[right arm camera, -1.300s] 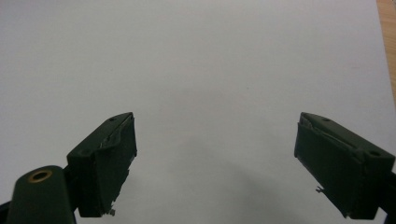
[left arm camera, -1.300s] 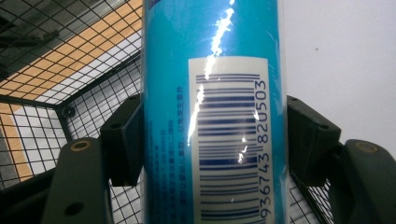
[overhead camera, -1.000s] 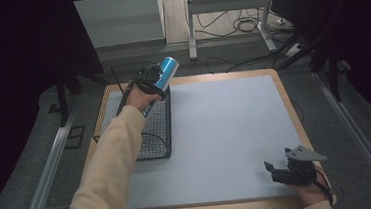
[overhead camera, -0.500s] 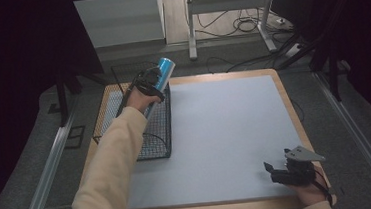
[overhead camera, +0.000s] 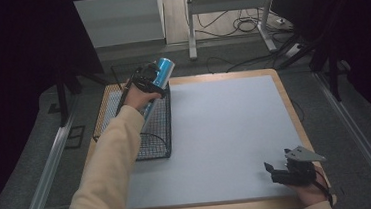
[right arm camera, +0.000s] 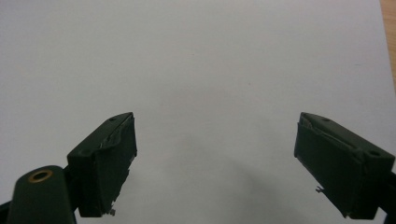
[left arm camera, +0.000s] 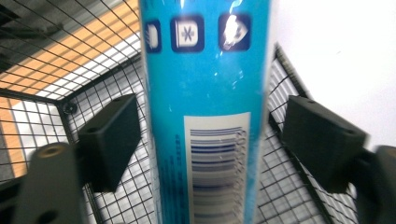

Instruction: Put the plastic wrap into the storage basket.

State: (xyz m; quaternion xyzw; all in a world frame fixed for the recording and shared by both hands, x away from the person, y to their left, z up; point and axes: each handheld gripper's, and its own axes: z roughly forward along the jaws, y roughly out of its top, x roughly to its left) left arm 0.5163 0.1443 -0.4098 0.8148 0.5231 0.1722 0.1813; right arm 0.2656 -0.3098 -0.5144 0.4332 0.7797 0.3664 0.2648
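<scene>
Left gripper (overhead camera: 152,82) is raised over the far end of a black wire basket (overhead camera: 154,142) at the left of the table (overhead camera: 226,131). A blue can (left arm camera: 208,112) stands between its jaws, which look spread slightly wider than the can, with gaps on both sides; whether they grip it, I cannot tell. Right gripper (right arm camera: 215,163) rests low at the table's near right corner, jaws wide apart over the bare white surface, holding nothing.

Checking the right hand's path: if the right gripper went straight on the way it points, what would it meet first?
Probably just the white mat: the open right gripper points along bare surface, with nothing between or ahead of its fingers. Depth is unclear.
</scene>
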